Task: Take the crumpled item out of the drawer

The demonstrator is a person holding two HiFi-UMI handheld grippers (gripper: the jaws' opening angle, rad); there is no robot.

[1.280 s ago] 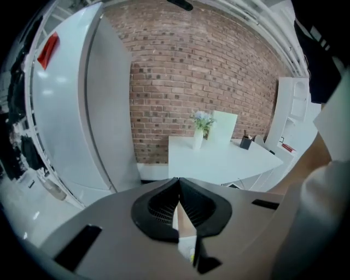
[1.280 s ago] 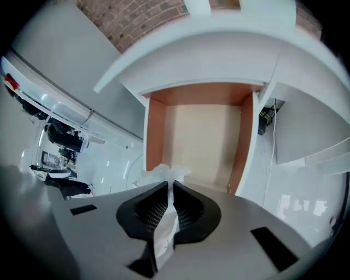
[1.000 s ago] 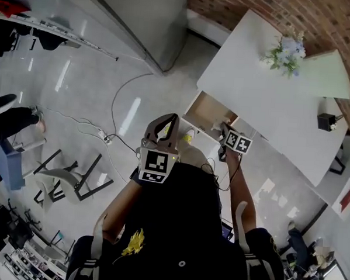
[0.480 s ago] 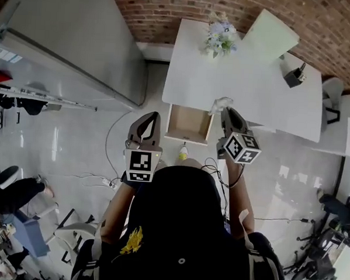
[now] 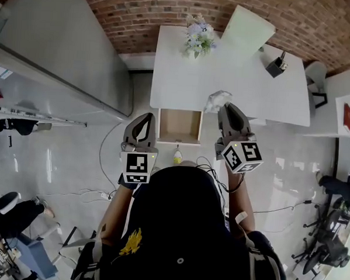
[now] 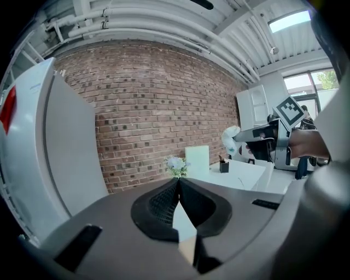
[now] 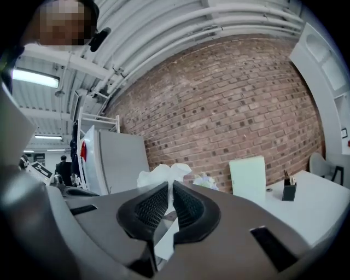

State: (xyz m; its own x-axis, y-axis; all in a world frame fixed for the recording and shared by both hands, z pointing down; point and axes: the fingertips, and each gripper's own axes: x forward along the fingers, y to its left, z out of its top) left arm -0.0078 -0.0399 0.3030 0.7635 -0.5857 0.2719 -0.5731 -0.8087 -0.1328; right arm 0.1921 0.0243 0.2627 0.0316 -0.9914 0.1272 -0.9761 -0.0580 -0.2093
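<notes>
Right gripper has come up, clamped on the crumpled item, now out of the drawer (left gripper closed, empty).

Drawer open, unobstructed above; table front bare; flowers, pen holder at back.

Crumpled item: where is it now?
Head view: the crumpled item is pinched in the right gripper, held over the white table at its front edge, just right of the open drawer.
</notes>
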